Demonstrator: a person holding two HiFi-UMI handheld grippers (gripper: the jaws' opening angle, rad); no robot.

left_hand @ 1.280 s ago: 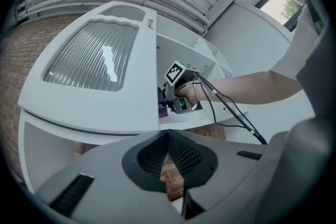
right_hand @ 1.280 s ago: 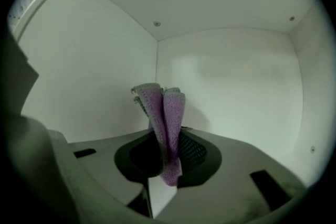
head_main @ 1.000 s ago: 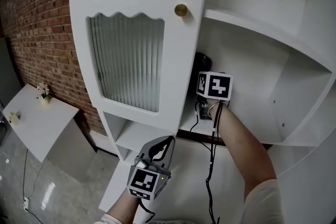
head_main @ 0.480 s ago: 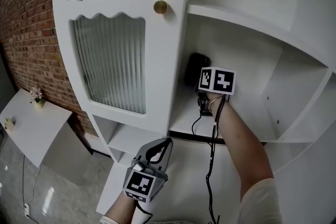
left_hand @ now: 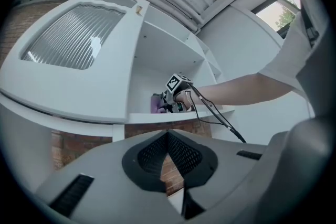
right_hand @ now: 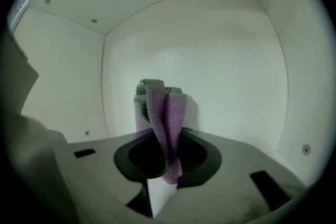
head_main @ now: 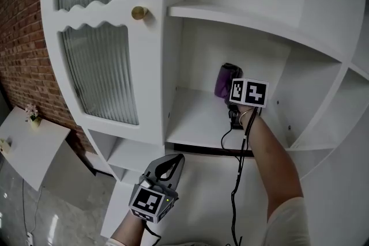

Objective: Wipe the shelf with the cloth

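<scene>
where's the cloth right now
In the head view, the cloth is clamped in the right gripper inside the open shelf compartment, right of the glass door.

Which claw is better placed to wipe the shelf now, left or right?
Right. The right claw is shut on the purple cloth, inside above the shelf. The left claw is shut and empty, lower, outside the cabinet.

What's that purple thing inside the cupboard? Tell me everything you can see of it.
It is a cloth, purple with grey edging, towel-like in weave. Bunched into upright folds, it is pinched by the right gripper, whose jaws are shut on it, and it stands above them. It is over the shelf, near the back wall; whether it touches either cannot be told.
</scene>
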